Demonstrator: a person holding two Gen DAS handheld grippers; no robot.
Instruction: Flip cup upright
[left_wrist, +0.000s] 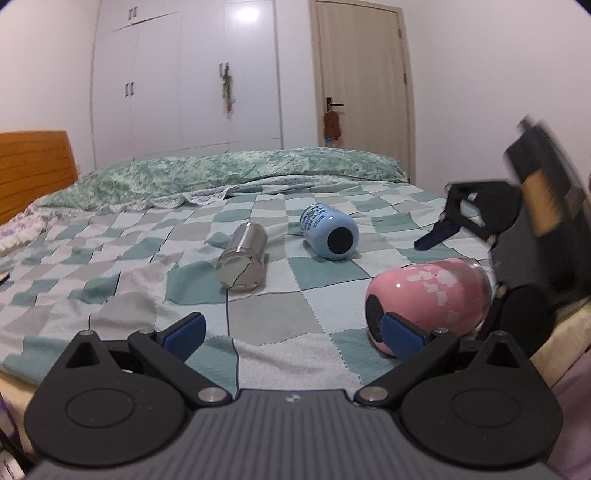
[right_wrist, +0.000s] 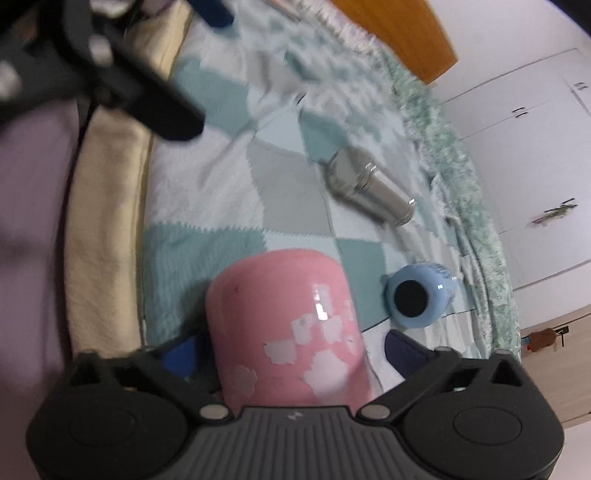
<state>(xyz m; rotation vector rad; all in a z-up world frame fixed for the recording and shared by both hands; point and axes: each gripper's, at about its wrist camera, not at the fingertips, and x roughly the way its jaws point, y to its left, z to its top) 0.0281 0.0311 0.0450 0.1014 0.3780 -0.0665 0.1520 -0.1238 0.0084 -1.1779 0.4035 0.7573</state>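
A pink cup (left_wrist: 428, 299) with white flower marks lies on its side on the checked bedspread; it also shows in the right wrist view (right_wrist: 291, 332). My right gripper (right_wrist: 291, 356) stands around its body, blue pads (right_wrist: 181, 356) on either side, apparently with gaps. From the left wrist view the right gripper (left_wrist: 476, 236) is blurred at the far right. My left gripper (left_wrist: 295, 332) is open and empty, low over the bed, its right pad in front of the pink cup's base. A steel cup (left_wrist: 243, 254) and a light blue cup (left_wrist: 328, 230) also lie on their sides.
The bed's near edge with a cream mattress side (right_wrist: 99, 229) runs beside the pink cup. A green floral duvet (left_wrist: 221, 173) lies rolled along the far side. A wooden headboard (left_wrist: 33, 170), white wardrobes (left_wrist: 184, 74) and a door (left_wrist: 362, 74) stand behind.
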